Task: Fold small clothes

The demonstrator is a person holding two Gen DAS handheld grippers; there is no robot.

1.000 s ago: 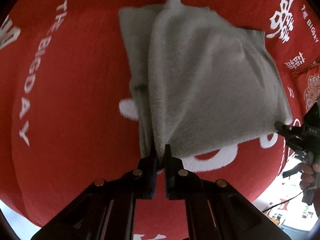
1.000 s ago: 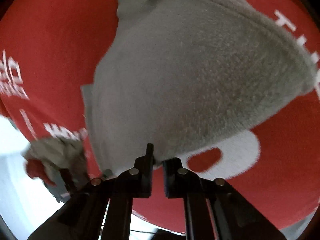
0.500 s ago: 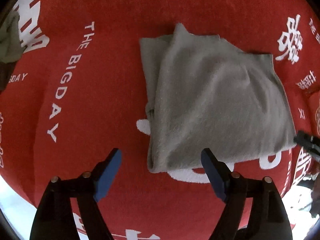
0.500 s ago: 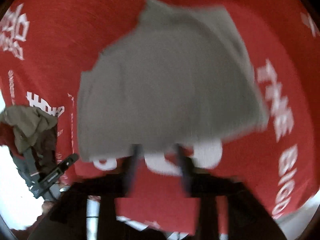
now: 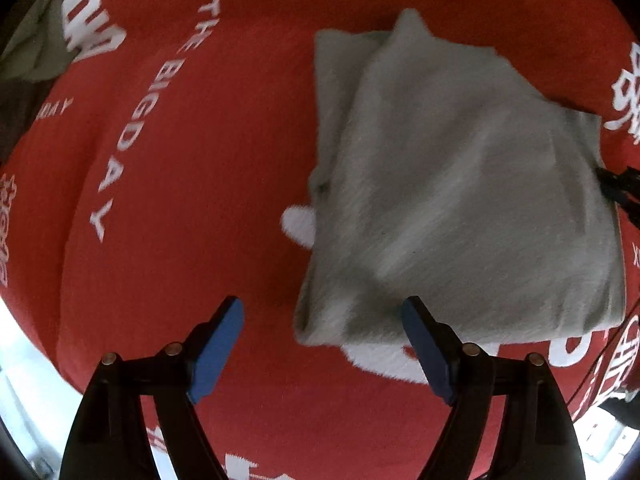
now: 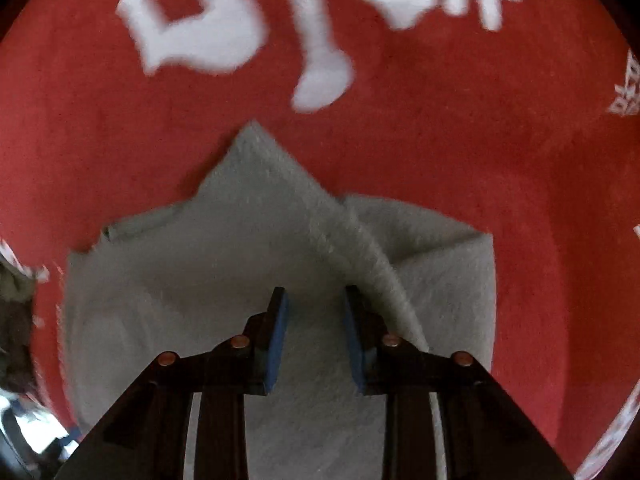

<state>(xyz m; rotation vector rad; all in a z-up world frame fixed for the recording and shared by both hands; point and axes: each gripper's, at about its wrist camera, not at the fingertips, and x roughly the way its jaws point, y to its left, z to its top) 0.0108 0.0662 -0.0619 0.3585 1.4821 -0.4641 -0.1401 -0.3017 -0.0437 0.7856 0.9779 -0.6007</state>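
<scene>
The left gripper [image 5: 322, 322] is held wide open above the red cloth [image 5: 192, 208], its blue pads [image 5: 218, 344] well apart and nothing between them; the near left corner of the grey garment [image 5: 452, 200] is seen just beyond and between the fingertips, untouched. The garment lies folded on the red cloth, right of centre in the left wrist view, with a narrower underlayer showing along its left edge and a pointed corner at the far side. White lettering reading "THE BIGDAY" [image 5: 136, 120] is printed on the cloth to the left of it. A second, olive-grey piece of clothing [image 5: 36, 48] is seen at the far left edge.

The right gripper [image 6: 314, 300] is poised over the grey garment [image 6: 200, 272], its jaws having just been closing; a clear gap remains between the pads, with only flat fabric behind them and nothing pinched. A raised fold ridge [image 6: 372, 256] runs just beside its right finger. Its dark tips are also glimpsed at the garment's right edge in the left wrist view.
</scene>
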